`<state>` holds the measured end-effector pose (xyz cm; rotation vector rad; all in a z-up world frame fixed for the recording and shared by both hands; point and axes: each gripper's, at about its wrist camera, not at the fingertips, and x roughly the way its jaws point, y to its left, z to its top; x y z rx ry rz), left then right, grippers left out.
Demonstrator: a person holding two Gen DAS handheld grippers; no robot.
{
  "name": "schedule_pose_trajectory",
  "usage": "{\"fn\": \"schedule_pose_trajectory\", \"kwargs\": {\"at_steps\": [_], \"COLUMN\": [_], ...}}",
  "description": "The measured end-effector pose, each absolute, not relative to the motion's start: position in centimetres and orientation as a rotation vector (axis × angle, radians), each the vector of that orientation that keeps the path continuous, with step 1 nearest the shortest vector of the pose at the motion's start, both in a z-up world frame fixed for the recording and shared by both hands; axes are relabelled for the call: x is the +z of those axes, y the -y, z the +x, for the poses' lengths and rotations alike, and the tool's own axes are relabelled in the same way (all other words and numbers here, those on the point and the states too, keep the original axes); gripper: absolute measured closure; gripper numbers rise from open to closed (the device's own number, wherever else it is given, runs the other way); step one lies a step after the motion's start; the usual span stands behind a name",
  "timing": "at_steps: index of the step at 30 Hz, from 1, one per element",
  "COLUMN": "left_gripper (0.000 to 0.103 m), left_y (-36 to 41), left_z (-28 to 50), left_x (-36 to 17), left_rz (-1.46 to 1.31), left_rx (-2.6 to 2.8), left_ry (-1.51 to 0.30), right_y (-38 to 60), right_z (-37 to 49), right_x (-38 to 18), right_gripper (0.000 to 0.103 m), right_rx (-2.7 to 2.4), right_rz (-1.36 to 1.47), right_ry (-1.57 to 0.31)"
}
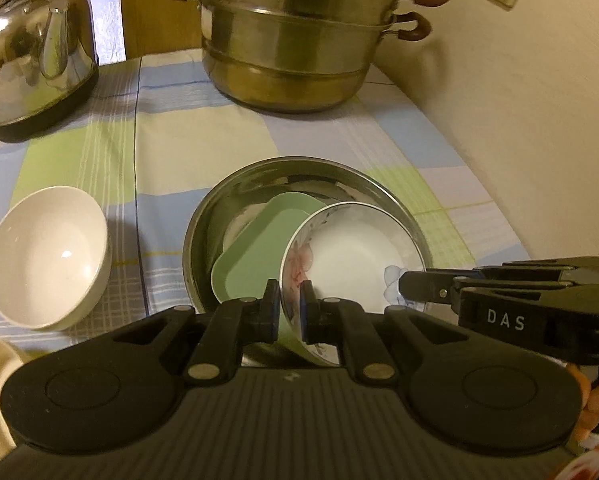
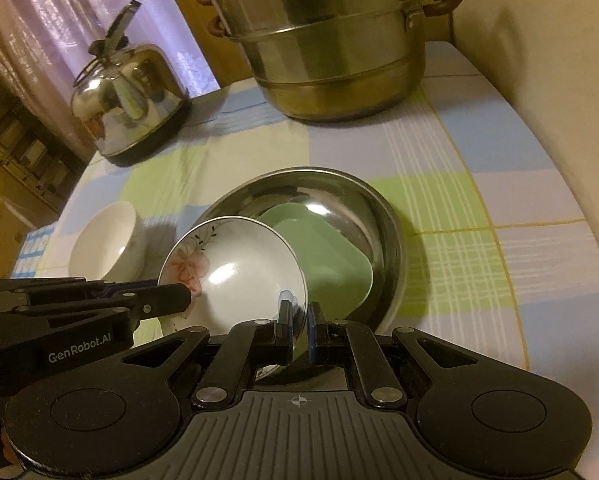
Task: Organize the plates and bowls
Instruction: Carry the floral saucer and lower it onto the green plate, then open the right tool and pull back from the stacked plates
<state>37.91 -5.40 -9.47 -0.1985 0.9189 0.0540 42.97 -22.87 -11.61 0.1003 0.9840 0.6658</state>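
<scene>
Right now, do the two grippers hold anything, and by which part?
Both hold the flowered bowl by its rim: the left gripper on one side, the right gripper on the opposite side, jaws shut on it.

White bowl with pink flower and grey-blue leaf print (image 1: 351, 256), pale green square plate (image 1: 255, 252), shiny steel basin (image 1: 299, 172), plain white bowl (image 1: 47, 256) at left of frame, black tools with blue pads, desk cloth (image 1: 171, 144) checked in blue, green, cream and lilac, steel steamer pot (image 1: 295, 36) with brown handles, mirror-bright kettle (image 1: 35, 52) on black base

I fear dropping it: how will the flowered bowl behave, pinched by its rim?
The flowered bowl looks glazed, so probably slippery and breakable. The left gripper and right gripper each pinch only its thin rim, so it may swing or slip.
</scene>
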Motion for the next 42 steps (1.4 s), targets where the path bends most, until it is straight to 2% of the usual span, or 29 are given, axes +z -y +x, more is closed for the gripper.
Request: {"fn": "schedule_pose_trajectory", "kwargs": {"at_steps": [15,30,33,34,35,42], "left_gripper": [0.094,0.092,0.089,0.088,0.086,0.079], "left_y": [3.2,2.8,2.9,2.9,2.9,2.8], "left_z": [41.9,43.0,42.6,42.5,42.3,40.6], "left_x": [-13.2,-13.6,-13.1,-13.0,-12.8,-11.0], "left_rz": [-0.229,-0.230,-0.220,-0.219,-0.221,-0.228], "left_rx": [0.041,0.044,0.046,0.047,0.049,0.063], "left_ry": [-1.016,-1.029,-1.017,-1.013,-1.009,-0.970], "right_y": [20.9,20.5,20.7,20.7,20.8,21.3], "right_z": [46.7,47.8,47.6,47.5,47.3,46.0], "right_x": [-15.0,-15.8,-15.3,-15.1,-14.9,-13.4], "right_gripper": [0.096,0.093,0.075,0.064,0.058,0.048], "right_rx": [0.591,0.567,0.577,0.577,0.577,0.584], "right_rz": [0.111,0.143,0.151,0.151,0.151,0.146], "right_ry": [-1.073,-1.061,-1.031,-1.020,-1.007,-0.954]}}
